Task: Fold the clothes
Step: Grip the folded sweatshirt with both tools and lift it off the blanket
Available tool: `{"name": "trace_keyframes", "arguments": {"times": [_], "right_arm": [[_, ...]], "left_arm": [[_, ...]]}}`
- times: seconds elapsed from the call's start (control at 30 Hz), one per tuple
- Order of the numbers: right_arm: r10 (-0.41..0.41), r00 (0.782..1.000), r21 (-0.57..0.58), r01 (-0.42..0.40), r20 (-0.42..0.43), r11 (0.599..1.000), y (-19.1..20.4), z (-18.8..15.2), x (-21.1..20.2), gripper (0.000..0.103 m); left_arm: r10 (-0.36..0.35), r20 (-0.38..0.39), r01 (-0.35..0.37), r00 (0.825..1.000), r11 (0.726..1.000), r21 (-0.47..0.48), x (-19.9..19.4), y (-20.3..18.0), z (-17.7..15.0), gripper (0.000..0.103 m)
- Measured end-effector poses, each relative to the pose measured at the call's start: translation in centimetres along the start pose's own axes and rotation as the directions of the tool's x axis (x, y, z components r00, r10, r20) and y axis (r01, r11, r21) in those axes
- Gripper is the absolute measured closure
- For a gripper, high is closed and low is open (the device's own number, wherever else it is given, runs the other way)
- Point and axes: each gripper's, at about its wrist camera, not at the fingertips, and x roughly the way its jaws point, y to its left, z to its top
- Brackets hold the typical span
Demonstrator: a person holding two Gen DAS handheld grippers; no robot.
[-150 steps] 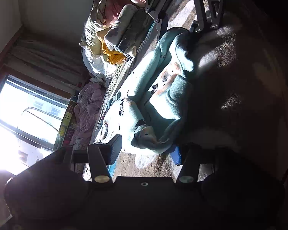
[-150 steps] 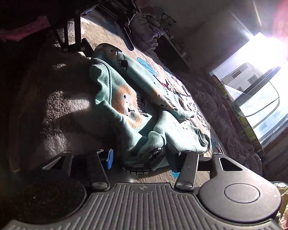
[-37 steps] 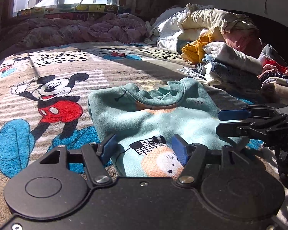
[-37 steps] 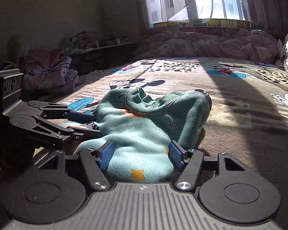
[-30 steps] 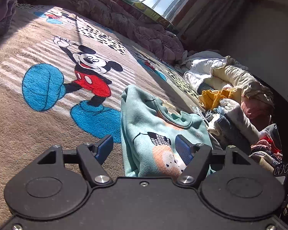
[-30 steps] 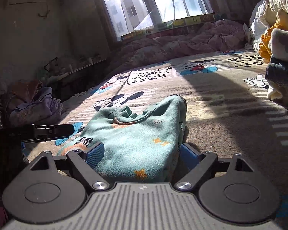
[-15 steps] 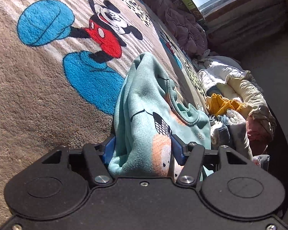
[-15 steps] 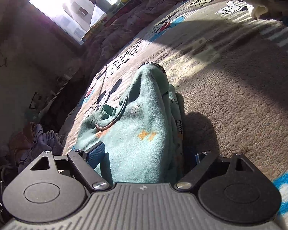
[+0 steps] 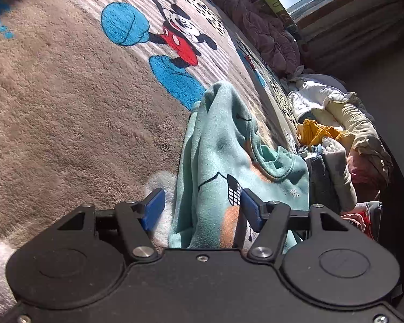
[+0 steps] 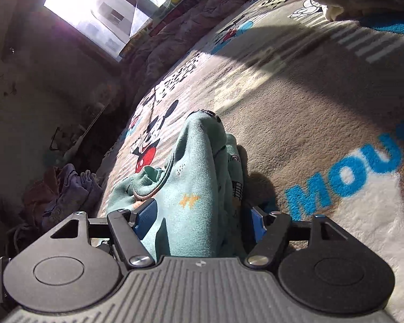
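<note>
A teal sweater [image 9: 223, 148] with an orange print is bunched into an upright ridge on the Mickey Mouse blanket [image 9: 67, 107]. My left gripper [image 9: 202, 208] straddles its near end and its jaws are opening. The right pad touches the cloth, while the left pad [image 9: 153, 208] stands clear of it. In the right wrist view the same sweater [image 10: 199, 167] fills my right gripper [image 10: 202, 216], which is shut on the thick fold. Its left pad [image 10: 146, 215] presses into the fabric. The other pad sits in shadow against the folds.
A heap of folded and loose clothes [image 9: 336, 140] lies at the right of the left wrist view. A pink quilt [image 10: 191, 27] runs along the window side. Purple garments [image 10: 67, 188] sit at the left edge. Bare blanket [image 10: 309, 107] spreads to the right.
Both grippers rolled and closed in on the sweater, raising it from flat into a ridge. Since half a second ago the left jaws have spread, leaving a gap at the left pad.
</note>
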Motion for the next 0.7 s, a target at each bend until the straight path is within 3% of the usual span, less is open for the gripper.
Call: {"name": "trace_keyframes", "arguments": {"times": [0.1, 0.43, 0.5, 0.53, 0.57, 0.7], "right_arm": [[0.017, 0.999, 0.004, -0.017, 0.030, 1.000, -1.0, -1.0, -0.8, 0.024], [0.000, 1.000, 0.031, 0.000, 0.005, 1.000, -0.7, -0.9, 0.7, 0.022], [0.015, 1.000, 0.026, -0.015, -0.024, 1.000, -0.1, -1.0, 1.2, 0.030], [0.029, 0.999, 0.023, -0.028, -0.040, 0.999, 0.2, -1.1, 1.4, 0.044], [0.036, 0.998, 0.018, -0.035, -0.050, 0.999, 0.6, -1.2, 1.5, 0.047], [0.065, 0.997, 0.037, -0.064, -0.029, 0.997, 1.2, -1.7, 0.5, 0.058]], "left_arm": [[-0.001, 0.005, 0.000, 1.000, 1.000, 0.013, 0.4, 0.0, 0.0, 0.036], [-0.003, 0.026, 0.002, 1.000, 1.000, 0.005, 1.8, -1.0, -0.6, 0.035], [-0.018, 0.011, 0.018, 1.000, 1.000, -0.003, 1.9, -1.2, -0.9, 0.046], [-0.019, 0.015, 0.020, 1.000, 1.000, -0.004, 1.7, -1.3, -1.2, 0.054], [-0.036, 0.019, 0.036, 0.999, 0.999, -0.013, 1.3, -1.2, -1.3, 0.059], [-0.100, 0.042, 0.104, 0.994, 0.991, -0.090, -0.8, -0.5, -1.1, 0.062]]}}
